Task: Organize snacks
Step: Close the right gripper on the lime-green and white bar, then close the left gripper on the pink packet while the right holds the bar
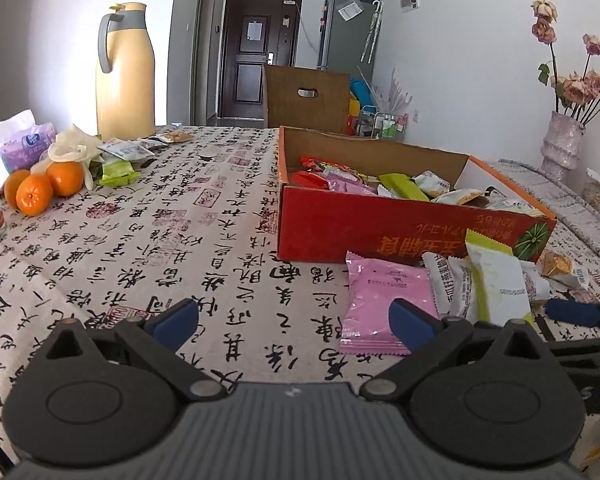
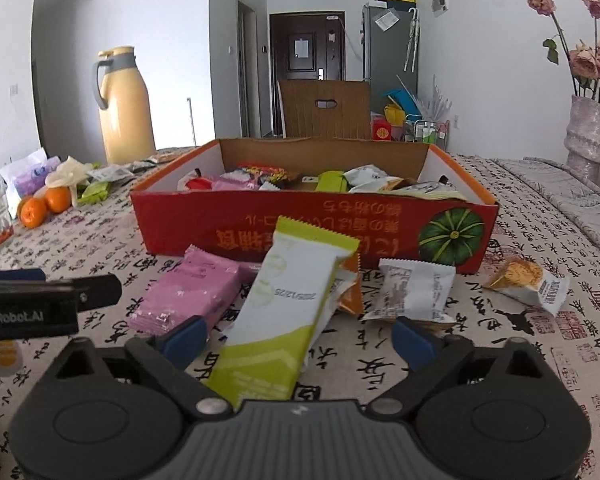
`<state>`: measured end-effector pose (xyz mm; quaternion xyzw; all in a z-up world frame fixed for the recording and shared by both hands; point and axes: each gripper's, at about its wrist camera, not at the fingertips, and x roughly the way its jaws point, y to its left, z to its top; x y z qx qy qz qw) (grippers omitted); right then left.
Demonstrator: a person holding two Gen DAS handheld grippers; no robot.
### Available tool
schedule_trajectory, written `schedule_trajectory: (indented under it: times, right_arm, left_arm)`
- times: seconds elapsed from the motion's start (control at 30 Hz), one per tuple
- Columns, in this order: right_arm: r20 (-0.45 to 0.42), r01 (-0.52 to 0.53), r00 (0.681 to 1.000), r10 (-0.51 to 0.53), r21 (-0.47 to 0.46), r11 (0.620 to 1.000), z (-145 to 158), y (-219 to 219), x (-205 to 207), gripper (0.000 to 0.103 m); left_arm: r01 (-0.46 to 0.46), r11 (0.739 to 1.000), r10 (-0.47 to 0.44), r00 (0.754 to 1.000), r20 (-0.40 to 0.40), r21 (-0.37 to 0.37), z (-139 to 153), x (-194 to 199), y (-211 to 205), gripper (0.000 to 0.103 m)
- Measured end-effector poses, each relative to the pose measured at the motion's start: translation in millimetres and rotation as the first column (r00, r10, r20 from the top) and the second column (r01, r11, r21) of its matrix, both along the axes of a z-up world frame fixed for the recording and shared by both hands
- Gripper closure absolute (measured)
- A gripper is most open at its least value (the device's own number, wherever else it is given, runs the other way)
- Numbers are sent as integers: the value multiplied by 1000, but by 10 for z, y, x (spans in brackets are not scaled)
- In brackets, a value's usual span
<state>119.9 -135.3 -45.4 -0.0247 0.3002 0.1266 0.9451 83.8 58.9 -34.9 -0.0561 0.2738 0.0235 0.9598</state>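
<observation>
right gripper (image 2: 296,334) spread wide around green-white packet (image 2: 288,312), lined up to pinch | left gripper (image 1: 294,320) spread, empty, beside pink packet (image 1: 380,304) | box (image 2: 312,228) right behind, handy for dropping in

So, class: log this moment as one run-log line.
left gripper: open, empty | right gripper: open around green-white packet | red box: part-filled | pink packet: on table
</observation>
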Motion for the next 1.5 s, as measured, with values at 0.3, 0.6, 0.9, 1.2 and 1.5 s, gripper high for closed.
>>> schedule_trajectory:
  times: [0.3, 0.6, 0.9, 1.2, 1.5]
  right_arm:
    - [-27, -15, 1000, 15, 3, 1000, -54, 48, 30, 64]
    - [1, -20, 1000, 20, 54, 998, 10, -78, -52, 67]
    - [43, 10, 999, -15, 104, 995, 93, -342, -134, 67]
    - [63, 86, 993, -96, 137, 987, 98, -757, -105, 67]
    - [96, 174, 977, -189, 145, 974, 99, -1137, 15, 66]
  left_arm:
    - [7, 1000, -7, 1000, -10, -5, -19, 21, 4, 0]
    - [-15, 1000, 16, 1000, -26, 20, 37, 24, -40, 0]
    - [9, 999, -6, 999, -53, 50, 169, 151, -258, 0]
    - [38, 997, -30, 993, -111, 67, 156, 399, -518, 0]
    - [38, 995, -22, 986, -164, 91, 67, 623, -700, 0]
